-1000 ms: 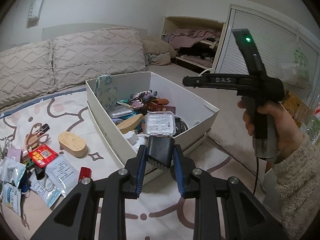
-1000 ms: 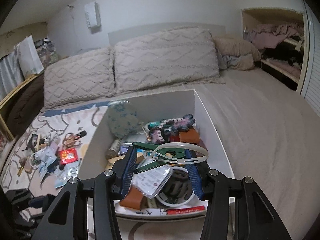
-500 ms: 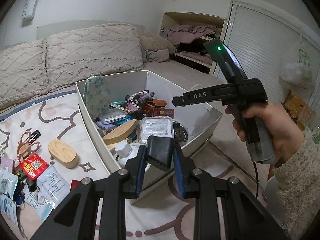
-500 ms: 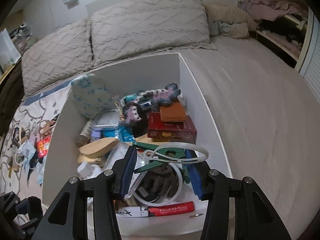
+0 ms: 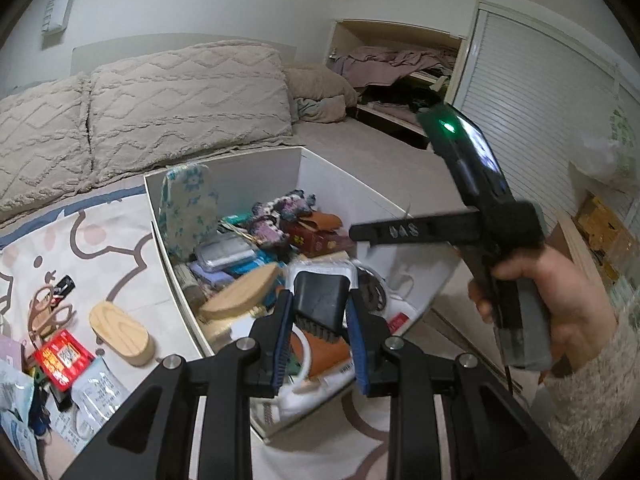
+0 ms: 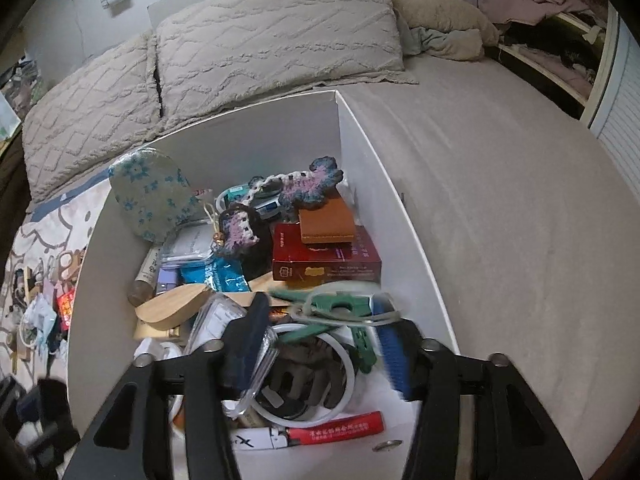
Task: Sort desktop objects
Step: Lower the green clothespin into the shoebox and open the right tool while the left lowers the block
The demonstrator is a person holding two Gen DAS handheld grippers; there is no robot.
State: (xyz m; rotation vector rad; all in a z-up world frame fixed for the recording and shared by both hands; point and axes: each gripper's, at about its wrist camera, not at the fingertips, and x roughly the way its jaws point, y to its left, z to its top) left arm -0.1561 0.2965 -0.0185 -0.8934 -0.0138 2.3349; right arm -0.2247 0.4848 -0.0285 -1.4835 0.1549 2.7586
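Note:
My left gripper [image 5: 320, 312] is shut on a black wedge-shaped object [image 5: 320, 300] and holds it above the near corner of a white box [image 5: 168, 232] full of small items. My right gripper [image 6: 320, 320] is over the same white box [image 6: 360, 132], with its jaws spread. A green clip with a clear ring [image 6: 340, 308] sits blurred between the fingertips, just above the box contents. The right gripper's body [image 5: 496, 216] shows in the left wrist view, held over the box's right side.
Loose items lie on the patterned mat left of the box: a wooden oval block [image 5: 120, 332], scissors [image 5: 48, 312], a red packet [image 5: 60, 356], sachets. In the box are a red carton [image 6: 324, 256], a floral pouch [image 6: 148, 196], a crocheted piece [image 6: 304, 184]. Pillows lie behind.
Both grippers have moved in over the box and lower. The right gripper's jaws have spread wider and the green clip with its ring is slipping out, blurred. The left still holds the black object.

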